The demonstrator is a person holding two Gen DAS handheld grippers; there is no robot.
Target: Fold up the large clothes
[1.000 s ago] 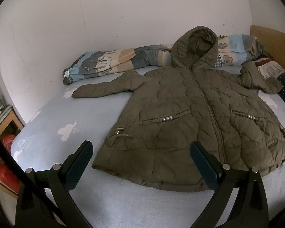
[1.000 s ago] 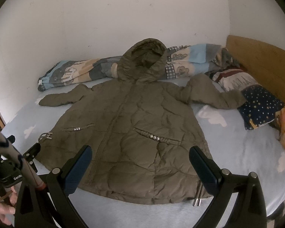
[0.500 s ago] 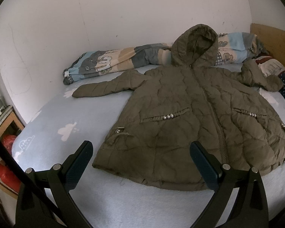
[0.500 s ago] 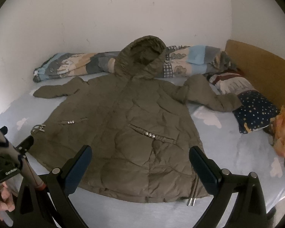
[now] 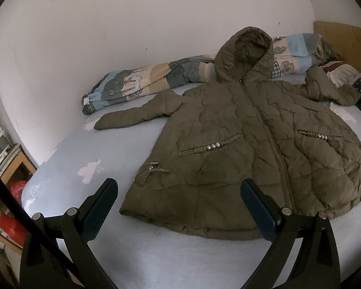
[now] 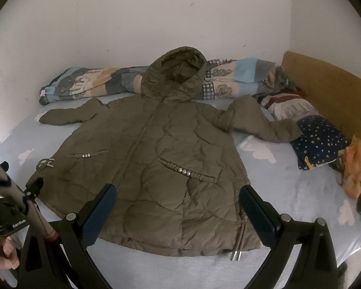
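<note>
An olive quilted hooded jacket [image 5: 248, 149] lies flat, front up and zipped, on a light blue bed sheet [image 5: 89, 144]; it also shows in the right wrist view [image 6: 156, 168]. Both sleeves spread outward and the hood rests against the rolled blanket. My left gripper [image 5: 179, 208] is open and empty, hovering above the jacket's lower left hem. My right gripper [image 6: 178, 210] is open and empty, above the lower right hem near the drawstring ends [image 6: 237, 255]. The left gripper's body [image 6: 19, 207] shows at the left edge of the right wrist view.
A rolled patterned blanket [image 6: 228, 79] lies along the white wall. Pillows, one star-patterned [image 6: 322, 142], and an orange cloth [image 6: 356, 168] lie at the right by the wooden headboard [image 6: 329, 84]. A shelf with red items [image 5: 7, 187] stands left of the bed.
Both grippers have drifted slightly; the right one has moved closer over the jacket's lower right hem. The jacket has not moved and both grippers stay open.
</note>
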